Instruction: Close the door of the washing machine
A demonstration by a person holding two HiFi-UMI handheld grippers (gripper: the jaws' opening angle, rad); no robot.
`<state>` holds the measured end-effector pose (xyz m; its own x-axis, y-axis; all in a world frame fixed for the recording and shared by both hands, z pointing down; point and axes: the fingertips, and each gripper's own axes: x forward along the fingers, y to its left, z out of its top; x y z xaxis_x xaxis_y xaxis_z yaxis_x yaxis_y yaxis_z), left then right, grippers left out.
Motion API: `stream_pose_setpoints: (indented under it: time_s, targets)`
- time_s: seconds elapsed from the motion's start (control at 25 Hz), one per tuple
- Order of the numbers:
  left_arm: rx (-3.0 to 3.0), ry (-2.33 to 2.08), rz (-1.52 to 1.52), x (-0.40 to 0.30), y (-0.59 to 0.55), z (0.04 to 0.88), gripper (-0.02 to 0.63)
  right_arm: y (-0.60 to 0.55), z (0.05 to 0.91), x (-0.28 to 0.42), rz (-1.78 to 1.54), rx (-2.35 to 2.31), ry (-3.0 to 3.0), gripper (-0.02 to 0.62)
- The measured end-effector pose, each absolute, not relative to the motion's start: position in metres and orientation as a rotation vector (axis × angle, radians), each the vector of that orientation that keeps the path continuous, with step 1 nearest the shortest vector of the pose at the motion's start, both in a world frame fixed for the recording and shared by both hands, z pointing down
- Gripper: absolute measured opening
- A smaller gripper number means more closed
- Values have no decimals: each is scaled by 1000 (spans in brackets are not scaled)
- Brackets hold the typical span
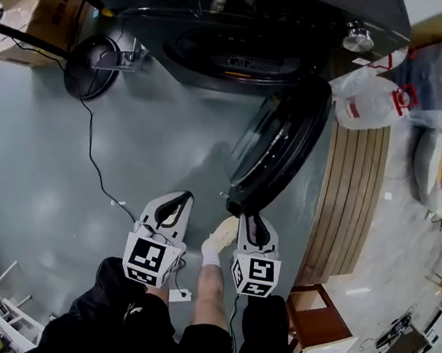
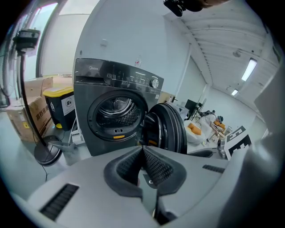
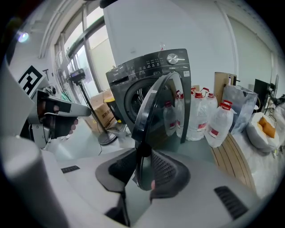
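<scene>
The dark grey washing machine stands at the top of the head view, and its round door swings open toward me on the right. My right gripper is at the door's free lower edge. In the right gripper view the door's rim passes between the two pads, close to both, and I see no firm clamp on it. My left gripper hovers over the floor left of the door, shut and empty. Its view shows the drum opening and the door ahead.
A fan's round base and its cable lie on the floor at left, near cardboard boxes. Plastic jugs, a wooden pallet and a brown box line the right. My foot is between the grippers.
</scene>
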<state>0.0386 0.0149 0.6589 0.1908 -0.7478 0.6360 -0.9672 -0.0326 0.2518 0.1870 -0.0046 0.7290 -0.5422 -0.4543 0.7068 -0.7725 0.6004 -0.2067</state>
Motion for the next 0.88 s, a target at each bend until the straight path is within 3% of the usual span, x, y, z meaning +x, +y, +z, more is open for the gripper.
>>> stream_pose_setpoints:
  time_s: [0.88]
  targets:
    - [1826, -1662, 395, -112, 7, 646, 25, -14, 726, 34, 818, 1000, -2200, 130]
